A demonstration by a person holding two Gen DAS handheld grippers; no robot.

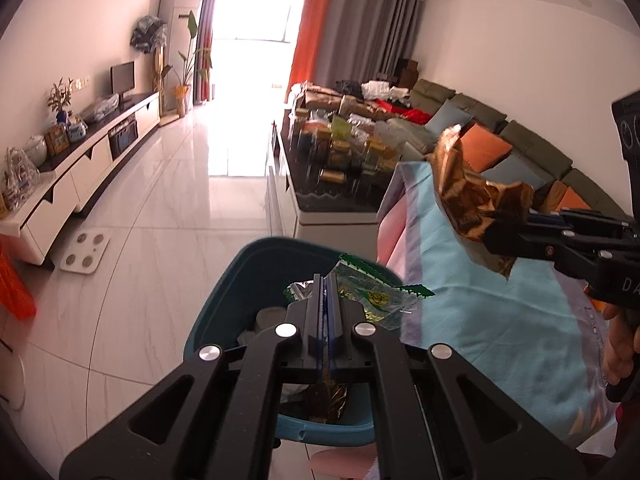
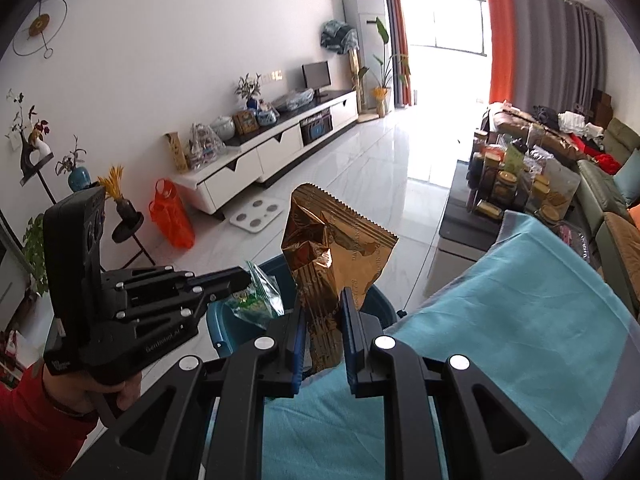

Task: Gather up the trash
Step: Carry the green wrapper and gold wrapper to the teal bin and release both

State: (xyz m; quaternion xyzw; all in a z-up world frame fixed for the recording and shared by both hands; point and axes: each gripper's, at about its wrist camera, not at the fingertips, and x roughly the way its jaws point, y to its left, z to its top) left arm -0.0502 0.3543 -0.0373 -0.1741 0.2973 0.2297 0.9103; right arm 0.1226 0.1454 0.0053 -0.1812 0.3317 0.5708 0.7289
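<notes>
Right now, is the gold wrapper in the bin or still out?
Out. The right gripper holds the gold wrapper above the bin, with the bin's rim showing behind it; nothing of it has dropped inside.

We are looking at a shiny, crinkly gold wrapper (image 2: 332,248) that looks like foil. We are seeing a thin, see-through green wrapper (image 1: 372,296) of glossy plastic. The blue bin (image 1: 240,280) is looking like smooth plastic. The blue cloth (image 2: 520,320) is looking soft and matt. The floor (image 1: 168,200) is shining like polished tile.
</notes>
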